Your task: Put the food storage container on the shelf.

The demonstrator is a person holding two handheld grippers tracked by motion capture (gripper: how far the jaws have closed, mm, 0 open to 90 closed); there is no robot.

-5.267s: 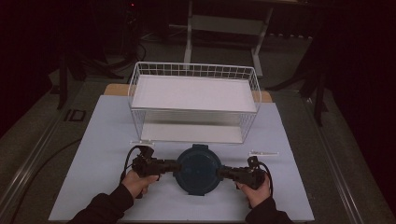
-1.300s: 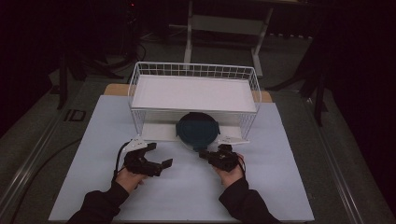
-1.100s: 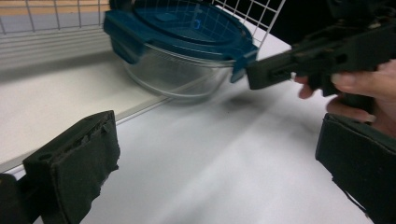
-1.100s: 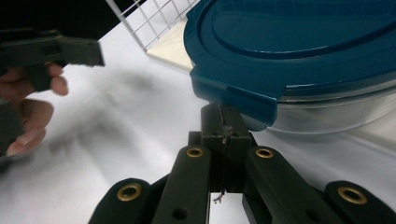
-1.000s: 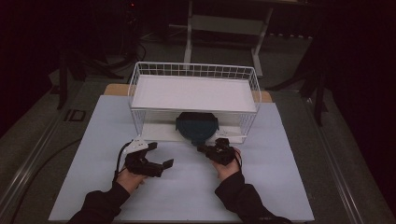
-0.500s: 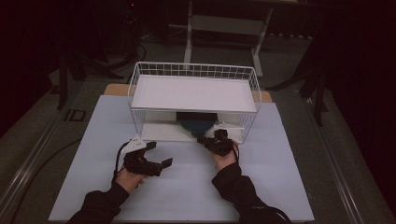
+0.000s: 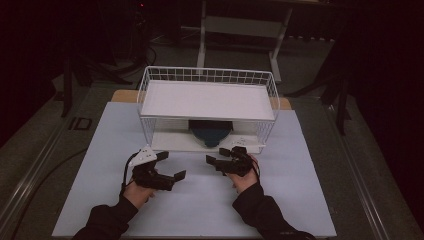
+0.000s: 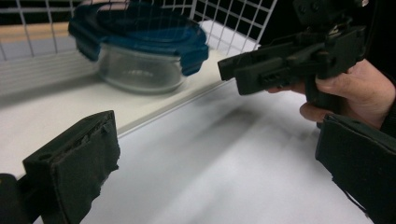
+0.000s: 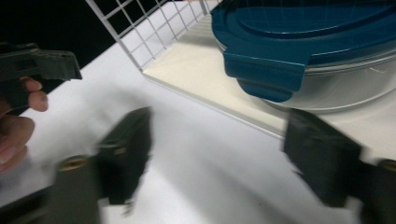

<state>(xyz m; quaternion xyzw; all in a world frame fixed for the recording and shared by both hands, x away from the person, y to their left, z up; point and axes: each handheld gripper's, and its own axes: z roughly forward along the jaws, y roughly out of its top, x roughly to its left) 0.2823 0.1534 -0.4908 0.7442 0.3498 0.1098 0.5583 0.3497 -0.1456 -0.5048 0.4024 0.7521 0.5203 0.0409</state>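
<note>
Now round glass container [image 8: 140, 56], blue clip lid, sits on rack [image 7: 207, 100] bottom shelf; both grippers gape empty.

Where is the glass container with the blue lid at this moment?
In the high view, the glass container sits on the lower shelf of the white wire rack, under its top shelf, just beyond the right claw, which is open and apart from it.
</note>
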